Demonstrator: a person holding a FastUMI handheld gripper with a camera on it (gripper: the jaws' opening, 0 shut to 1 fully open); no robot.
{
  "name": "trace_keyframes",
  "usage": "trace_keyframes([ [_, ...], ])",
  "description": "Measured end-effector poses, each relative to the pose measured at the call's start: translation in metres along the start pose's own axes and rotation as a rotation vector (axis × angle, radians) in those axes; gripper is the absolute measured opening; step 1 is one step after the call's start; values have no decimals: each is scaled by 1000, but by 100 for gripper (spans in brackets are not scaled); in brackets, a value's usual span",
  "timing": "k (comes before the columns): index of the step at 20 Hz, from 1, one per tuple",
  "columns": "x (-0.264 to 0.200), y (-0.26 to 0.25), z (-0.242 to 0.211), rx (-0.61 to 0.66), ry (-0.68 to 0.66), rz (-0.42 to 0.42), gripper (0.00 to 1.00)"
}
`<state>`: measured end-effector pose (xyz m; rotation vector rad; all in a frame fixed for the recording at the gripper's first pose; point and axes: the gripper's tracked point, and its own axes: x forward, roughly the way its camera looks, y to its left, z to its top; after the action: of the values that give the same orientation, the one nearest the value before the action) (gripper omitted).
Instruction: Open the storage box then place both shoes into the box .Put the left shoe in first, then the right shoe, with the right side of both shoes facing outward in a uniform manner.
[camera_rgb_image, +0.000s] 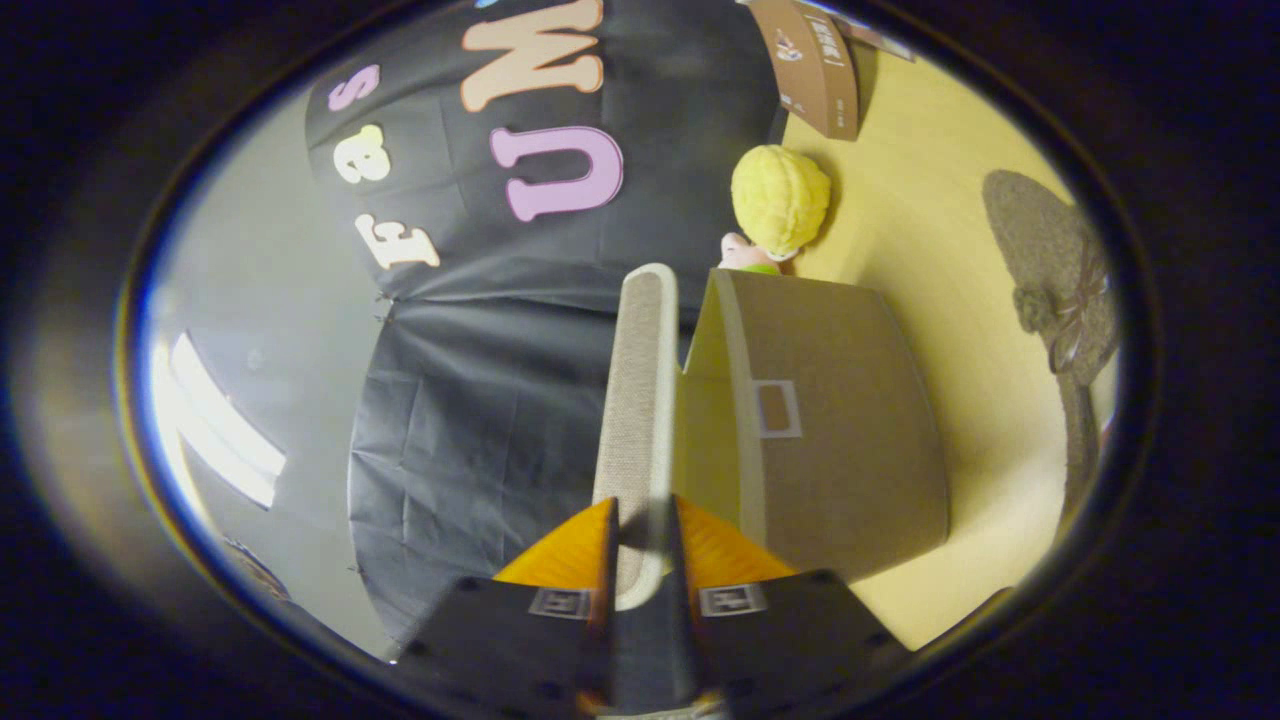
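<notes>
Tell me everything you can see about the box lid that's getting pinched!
The lid is a flat panel seen edge-on, with a pale woven-looking face and a smooth cream rounded rim. It swings out from the tan fabric-looking storage box, leaving a gap that shows the box's cream inside. The hand-held gripper is shut on its near edge, one finger on each face. The lid runs straight ahead from the fingers, toward the yellow-haired doll beyond the box.

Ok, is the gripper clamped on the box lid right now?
Yes: the gripper has both fingers pressed on the edge of the lid, swung away from the storage box.
</notes>
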<state>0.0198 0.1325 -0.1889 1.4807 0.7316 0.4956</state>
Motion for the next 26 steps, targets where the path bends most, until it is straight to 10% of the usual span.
trace_keyframes([
  [2,7,7,-8,-70,5,-32,4],
  [26,144,124,-117,-454,93,-46,5],
])
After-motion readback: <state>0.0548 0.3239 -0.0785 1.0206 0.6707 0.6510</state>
